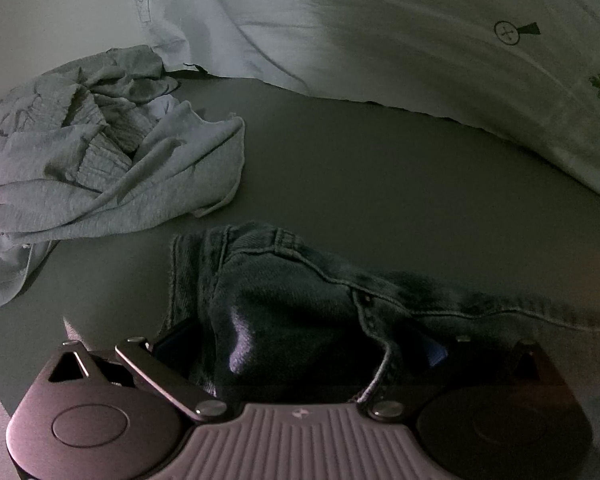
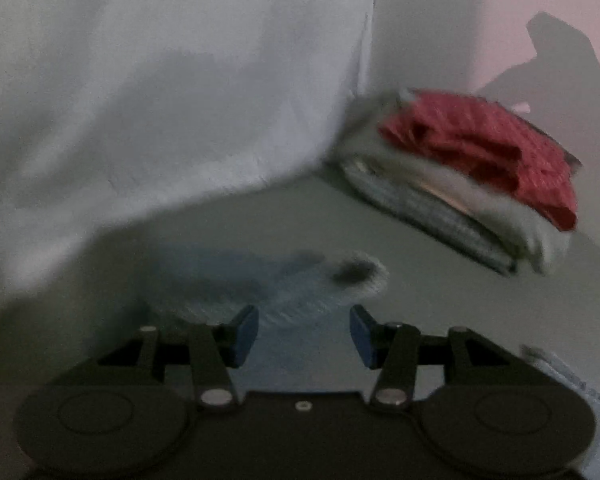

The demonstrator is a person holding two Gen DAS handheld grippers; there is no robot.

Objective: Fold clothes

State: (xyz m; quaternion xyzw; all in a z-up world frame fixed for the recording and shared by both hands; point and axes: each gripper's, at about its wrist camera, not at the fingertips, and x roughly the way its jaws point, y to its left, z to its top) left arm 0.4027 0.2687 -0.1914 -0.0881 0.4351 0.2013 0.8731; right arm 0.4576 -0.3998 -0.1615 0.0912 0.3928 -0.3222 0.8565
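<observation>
Jeans bunch between the left tool's jaws, clamped.

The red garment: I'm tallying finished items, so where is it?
In the right wrist view, the red garment lies atop the folded stack at right, beside the white sheet.
</observation>
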